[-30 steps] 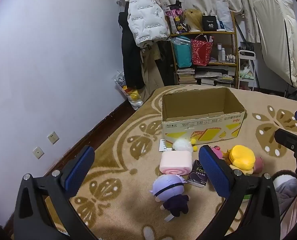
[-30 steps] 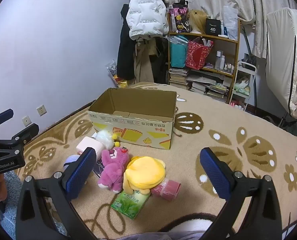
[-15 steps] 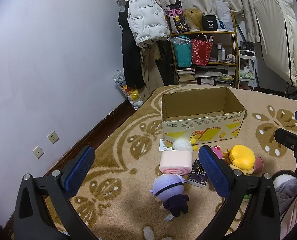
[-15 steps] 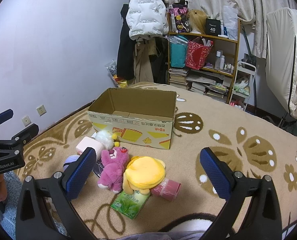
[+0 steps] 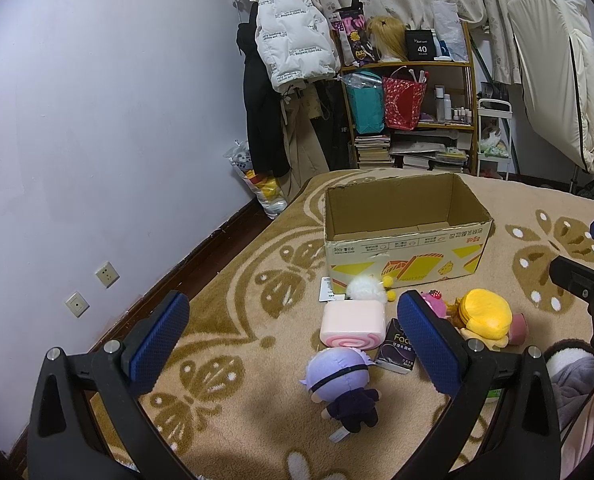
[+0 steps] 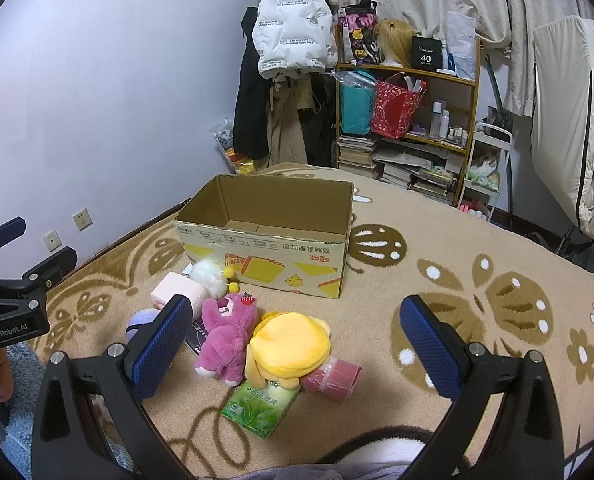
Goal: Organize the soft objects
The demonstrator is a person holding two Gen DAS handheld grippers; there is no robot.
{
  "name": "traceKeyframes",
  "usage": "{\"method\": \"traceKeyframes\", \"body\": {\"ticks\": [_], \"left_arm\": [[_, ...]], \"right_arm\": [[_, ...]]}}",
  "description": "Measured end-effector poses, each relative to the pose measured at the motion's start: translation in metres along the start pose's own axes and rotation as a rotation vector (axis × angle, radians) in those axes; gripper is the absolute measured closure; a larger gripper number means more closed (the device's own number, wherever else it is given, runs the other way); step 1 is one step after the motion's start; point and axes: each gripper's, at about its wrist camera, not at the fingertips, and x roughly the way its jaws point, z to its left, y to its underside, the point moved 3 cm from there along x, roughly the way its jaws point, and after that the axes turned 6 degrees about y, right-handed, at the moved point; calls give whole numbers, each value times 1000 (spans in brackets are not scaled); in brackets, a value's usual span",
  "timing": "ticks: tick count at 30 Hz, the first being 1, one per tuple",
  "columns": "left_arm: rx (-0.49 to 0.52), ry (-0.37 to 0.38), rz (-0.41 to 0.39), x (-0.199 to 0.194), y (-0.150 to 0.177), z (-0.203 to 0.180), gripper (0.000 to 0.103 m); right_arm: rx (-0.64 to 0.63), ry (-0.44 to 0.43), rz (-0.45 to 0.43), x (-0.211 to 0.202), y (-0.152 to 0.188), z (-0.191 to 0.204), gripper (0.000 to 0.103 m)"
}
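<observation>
Both grippers are built from black frames carrying silver screws, and each finger is faced with a blue textured pad [image 6: 159, 346]. White "GenRobot.AI" lettering is printed on the left gripper [image 6: 5, 280]. Grey fleece clothing [image 5: 577, 380] is worn by the person.

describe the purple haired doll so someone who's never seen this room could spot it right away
Start at the open cardboard box on the patterned rug. A cluster of soft toys lies on the rug before its printed side; the purple-haired doll is the one farthest from the box, just past the pink roll cushion. Only it has lavender hair, a dark band across it and dark clothes.
</observation>
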Motion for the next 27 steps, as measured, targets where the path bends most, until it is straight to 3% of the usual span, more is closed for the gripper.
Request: {"method": "traceKeyframes", "body": {"ticks": [27], "left_arm": [[2,-1,3,2,2,1,0]], "right_arm": [[0,-2,-2,1,0,0,0]]}}
